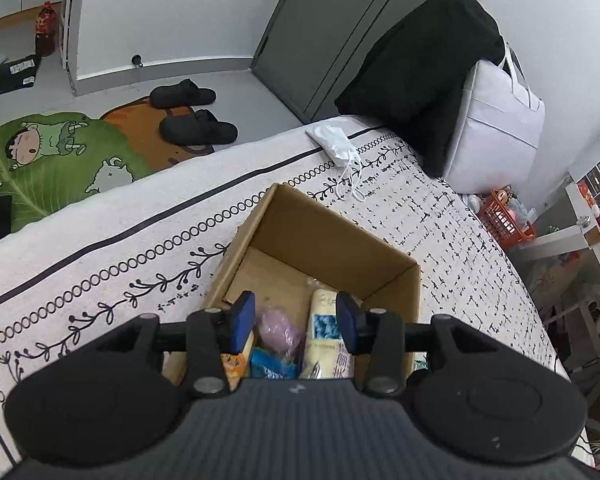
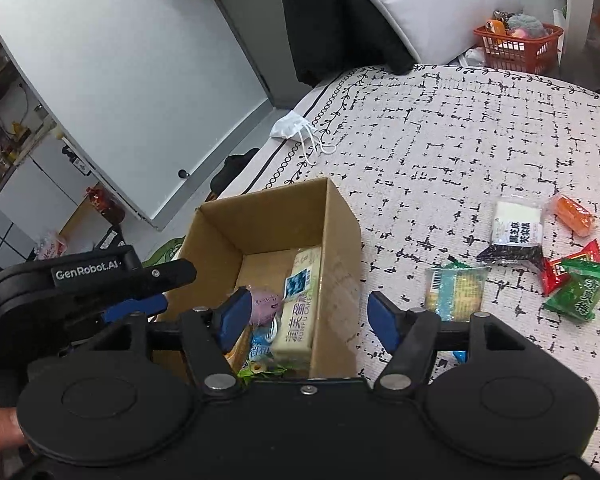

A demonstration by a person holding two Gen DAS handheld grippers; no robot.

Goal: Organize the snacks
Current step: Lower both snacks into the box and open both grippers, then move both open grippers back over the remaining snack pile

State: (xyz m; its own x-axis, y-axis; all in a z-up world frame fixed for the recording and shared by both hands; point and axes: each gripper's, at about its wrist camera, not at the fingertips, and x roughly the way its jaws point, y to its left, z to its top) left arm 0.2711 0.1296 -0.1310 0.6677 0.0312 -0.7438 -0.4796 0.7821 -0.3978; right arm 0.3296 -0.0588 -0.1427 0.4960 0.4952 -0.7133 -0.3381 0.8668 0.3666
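Note:
An open cardboard box (image 1: 324, 236) (image 2: 340, 232) stands on the patterned bed cover. Inside lie a cream cake packet (image 1: 324, 332) (image 2: 300, 304), a purple snack (image 1: 280, 328) (image 2: 262, 306), a blue packet (image 1: 270, 366) and an orange one (image 1: 234, 364). My left gripper (image 1: 296, 322) hangs open and empty over the box's near end; it also shows in the right wrist view (image 2: 136, 306). My right gripper (image 2: 310, 316) is open and empty, straddling the box's right wall. Loose snacks lie right of the box: a clear yellow packet (image 2: 454, 290), a white-black packet (image 2: 514, 232), red (image 2: 560, 270), green (image 2: 580, 290) and orange (image 2: 574, 216) ones.
A white face mask (image 1: 338, 144) (image 2: 294, 126) lies near the bed's far edge. A black garment (image 1: 424, 64) and white bag (image 1: 496, 116) sit at the bed's head. An orange basket (image 2: 518, 46) stands beyond. Slippers (image 1: 198, 126) and a green mat (image 1: 60, 160) are on the floor.

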